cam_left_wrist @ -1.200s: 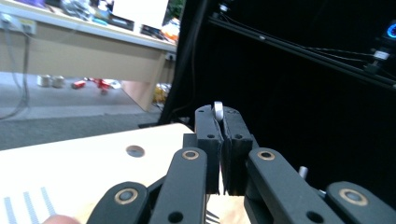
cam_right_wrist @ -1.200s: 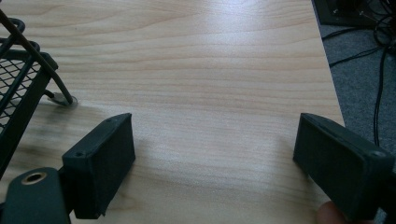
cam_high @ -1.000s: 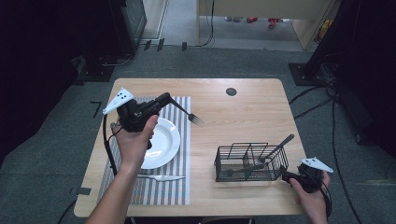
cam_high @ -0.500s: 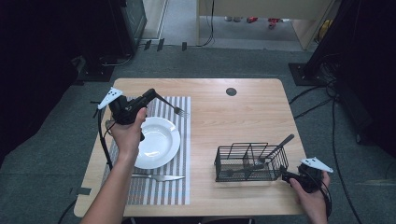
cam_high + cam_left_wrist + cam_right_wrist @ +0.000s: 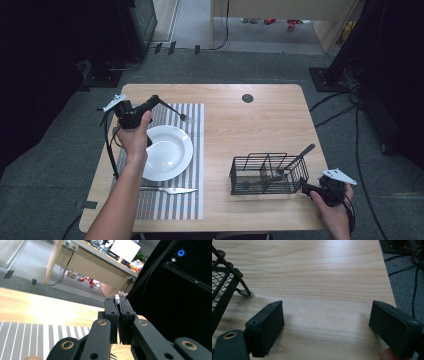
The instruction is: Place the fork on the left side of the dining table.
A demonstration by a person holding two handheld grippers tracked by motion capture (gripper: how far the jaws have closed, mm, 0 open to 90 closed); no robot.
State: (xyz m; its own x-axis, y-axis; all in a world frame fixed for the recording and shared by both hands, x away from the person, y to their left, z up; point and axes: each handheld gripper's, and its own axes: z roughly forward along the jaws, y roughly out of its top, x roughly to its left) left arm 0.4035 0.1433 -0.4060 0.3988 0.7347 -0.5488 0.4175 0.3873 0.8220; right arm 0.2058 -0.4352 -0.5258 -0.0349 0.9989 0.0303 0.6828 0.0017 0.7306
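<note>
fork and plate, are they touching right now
Apart. The high view shows the fork held up in the left gripper, its tines over the striped mat beyond the plate's far rim.

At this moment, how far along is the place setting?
Done: the white plate and knife lie on the striped placemat. In hand: the left gripper is shut on a fork held above the mat. Left: setting it down; a utensil remains in the wire basket near the open right gripper.

The fork is mostly swallowed between the left gripper's pads (only a sliver shows at twelve o'clock); the wire basket is cut off at nine o'clock.
</note>
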